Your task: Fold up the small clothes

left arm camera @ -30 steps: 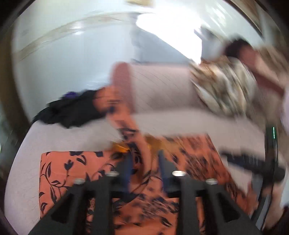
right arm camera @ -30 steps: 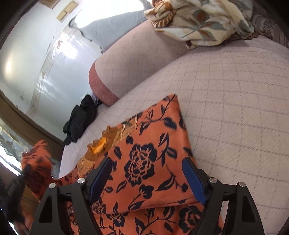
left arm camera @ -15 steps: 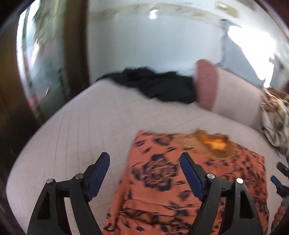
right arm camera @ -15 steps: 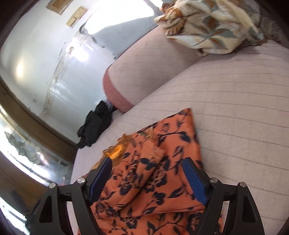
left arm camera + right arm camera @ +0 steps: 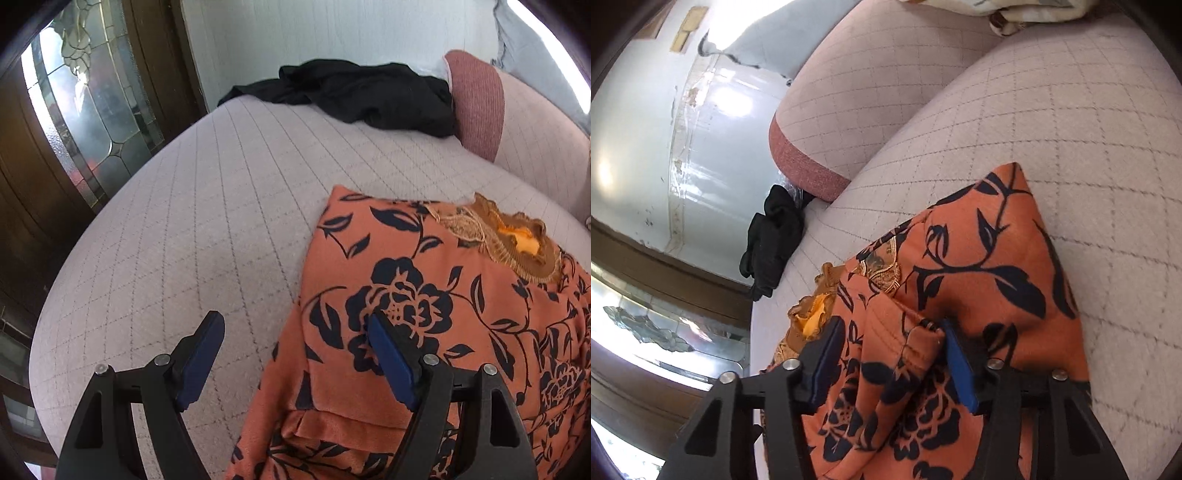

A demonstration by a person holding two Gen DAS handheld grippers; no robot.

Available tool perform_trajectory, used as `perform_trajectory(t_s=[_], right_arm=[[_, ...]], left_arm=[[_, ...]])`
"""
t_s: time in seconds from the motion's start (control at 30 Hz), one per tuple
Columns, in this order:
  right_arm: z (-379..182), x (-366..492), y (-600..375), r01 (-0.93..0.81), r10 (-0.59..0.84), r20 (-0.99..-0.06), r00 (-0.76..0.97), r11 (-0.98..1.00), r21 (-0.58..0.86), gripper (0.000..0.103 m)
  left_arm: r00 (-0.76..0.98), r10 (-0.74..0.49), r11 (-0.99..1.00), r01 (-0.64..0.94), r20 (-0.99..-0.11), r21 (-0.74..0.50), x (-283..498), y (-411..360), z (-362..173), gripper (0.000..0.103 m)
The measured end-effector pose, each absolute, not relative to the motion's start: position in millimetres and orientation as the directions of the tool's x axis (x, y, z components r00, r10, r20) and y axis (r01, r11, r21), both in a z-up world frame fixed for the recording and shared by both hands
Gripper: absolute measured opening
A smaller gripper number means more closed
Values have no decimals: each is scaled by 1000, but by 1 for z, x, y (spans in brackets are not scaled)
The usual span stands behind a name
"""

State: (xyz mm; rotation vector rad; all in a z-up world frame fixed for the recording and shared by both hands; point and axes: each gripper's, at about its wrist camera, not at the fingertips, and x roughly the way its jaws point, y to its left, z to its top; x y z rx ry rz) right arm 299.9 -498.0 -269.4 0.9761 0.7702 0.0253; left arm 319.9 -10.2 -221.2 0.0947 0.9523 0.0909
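Closing my right hand-held gripper (image 5: pixel 890 354) on a raised ridge of the orange floral garment (image 5: pixel 436 306), I have its jaws coming together with a bunched fold of cloth between them; the blue pads (image 5: pixel 956 365) look to be reaching the fabric on both sides, though I cannot tell how firmly they bite yet. I take the cloth there because a lifted layer gives me something to carry over, where a flat sheet would only slide under the pads. My left hand-held gripper (image 5: pixel 291 354) stands spread, its jaws having just opened, and holds nothing: one finger hangs over the bare quilted bed cover (image 5: pixel 192 229), the other over the garment's left edge, so the border sits between them. I judge that placement lets me pin or pick up that border once the right side has its hold. The garment lies partly folded on the bed, nearer my edge of it than the far one, its gold-trimmed neckline (image 5: pixel 517 236) pointing toward the bolster (image 5: pixel 476 103) along the bed's far side. A black garment (image 5: pixel 369 92) lies crumpled at the far edge beside the bolster, well apart from my work. A patterned blanket (image 5: pixel 1034 11) sits by the far right corner. The fold looks midway, with loose layers left to square up.
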Motion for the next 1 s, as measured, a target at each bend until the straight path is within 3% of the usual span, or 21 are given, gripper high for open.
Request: perform_trajectory(t_s=[0.03,0.07,0.13,0.37,0.47,0.57,0.6,0.73,0.83,1.0], right_arm=[[-269,303,-495,308,347,-586,733,599,739,23],[-270,304,-493,307,351,-594,724,607,733,13],[-267,298,-490,311,326,-591,738,613,726,8],[-181,228,-480,219,163,-489,857,744,631,8],[-194,210,-488,305,132,-591,796,755,580,8],[-240,208,-485,431,121,-793,596,785,444,13],[-248,203,-485,444,142,-800,583,769,460,13],[-211,189,-490,466,17,-768,641,786,406,17],[-189,187,-495,471,-101,-693,713,802,367,20],[-210,228,-490,331,108,-663,741,800,500,20]], left_arm=[[575,116,992,-31,-810,120,321,-12,-222,80],[576,114,992,-27,-810,120,321,-14,-222,80],[578,113,992,-18,-808,126,322,-16,-221,80],[565,127,989,-12,-815,147,313,-11,-222,80],[574,147,983,7,-805,184,310,-14,-224,80],[575,161,979,12,-802,205,306,-14,-224,80],[580,171,976,11,-796,218,303,-14,-222,80],[637,208,964,-7,-742,264,293,-17,-207,80],[680,153,972,27,-717,233,284,-25,-197,80],[628,121,965,106,-769,238,287,-48,-215,80]])
